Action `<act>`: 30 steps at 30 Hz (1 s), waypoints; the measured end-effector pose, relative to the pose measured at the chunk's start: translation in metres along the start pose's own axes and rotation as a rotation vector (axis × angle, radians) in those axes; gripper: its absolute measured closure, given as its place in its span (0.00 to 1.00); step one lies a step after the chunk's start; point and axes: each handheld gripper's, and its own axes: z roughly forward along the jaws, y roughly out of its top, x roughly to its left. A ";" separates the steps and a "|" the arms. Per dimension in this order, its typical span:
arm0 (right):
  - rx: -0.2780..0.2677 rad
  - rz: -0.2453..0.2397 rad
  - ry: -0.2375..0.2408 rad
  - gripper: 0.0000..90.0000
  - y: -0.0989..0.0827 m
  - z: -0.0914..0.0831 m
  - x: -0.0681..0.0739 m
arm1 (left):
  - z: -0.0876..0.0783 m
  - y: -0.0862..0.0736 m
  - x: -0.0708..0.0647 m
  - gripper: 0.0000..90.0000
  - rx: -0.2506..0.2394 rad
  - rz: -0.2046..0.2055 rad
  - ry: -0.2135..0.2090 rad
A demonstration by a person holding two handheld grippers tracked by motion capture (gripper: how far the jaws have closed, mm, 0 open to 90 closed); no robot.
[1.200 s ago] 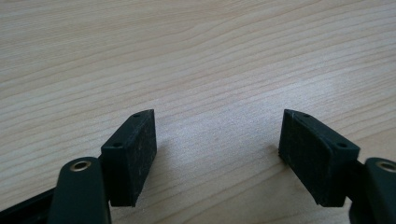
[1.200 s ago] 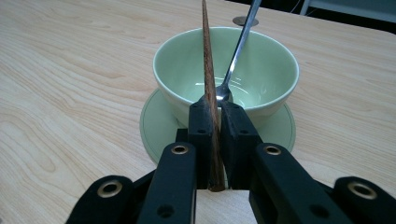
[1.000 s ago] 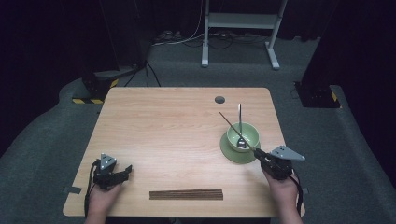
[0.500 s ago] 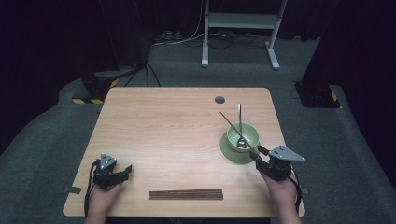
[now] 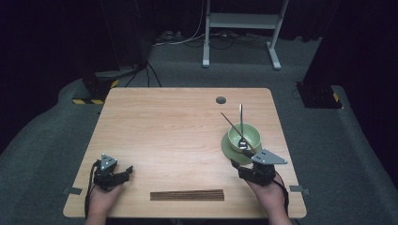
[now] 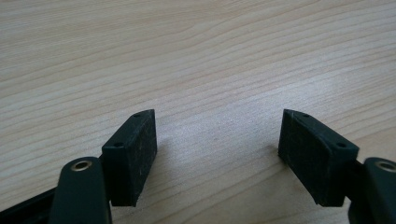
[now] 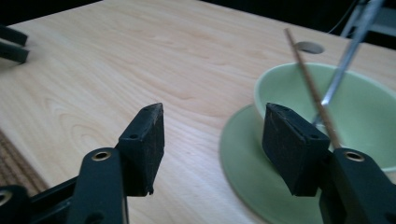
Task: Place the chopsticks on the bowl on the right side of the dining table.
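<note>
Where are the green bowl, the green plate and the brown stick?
green bowl (image 5: 248, 132): high view, far inner wall.
green plate (image 5: 228, 148): high view, bare left rim.
brown stick (image 7: 306, 71): right gripper view, middle of its shaft.

Table (image 5: 187, 136) evenly lit from above; surroundings left dark; bowl (image 7: 327, 112) rendered soft, possibly out of focus.
</note>
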 end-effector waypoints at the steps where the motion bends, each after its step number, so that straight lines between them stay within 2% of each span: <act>1: 0.014 -0.007 0.027 0.42 -0.002 0.005 0.007 | 0.000 0.000 0.001 0.31 0.002 -0.008 -0.007; 9: 0.092 -0.046 0.129 0.42 -0.013 0.027 0.037 | 0.000 0.000 0.001 0.31 0.003 -0.012 -0.011; 11: 0.108 -0.059 0.171 0.42 -0.016 0.033 0.044 | 0.000 0.000 0.001 0.31 0.001 -0.008 -0.007; 17: 0.160 -0.083 0.221 0.43 -0.021 0.044 0.057 | 0.000 0.000 0.000 0.31 0.001 -0.007 -0.006; 19: 0.196 -0.092 0.255 0.44 -0.025 0.052 0.065 | 0.000 0.000 0.001 0.31 0.001 -0.008 -0.007; 26: 0.236 -0.105 0.298 0.46 -0.029 0.060 0.076 | 0.000 0.000 0.001 0.32 0.003 -0.011 -0.010; 30: 0.251 -0.112 0.302 0.49 -0.030 0.062 0.077 | 0.000 0.000 0.000 0.32 -0.001 -0.005 -0.005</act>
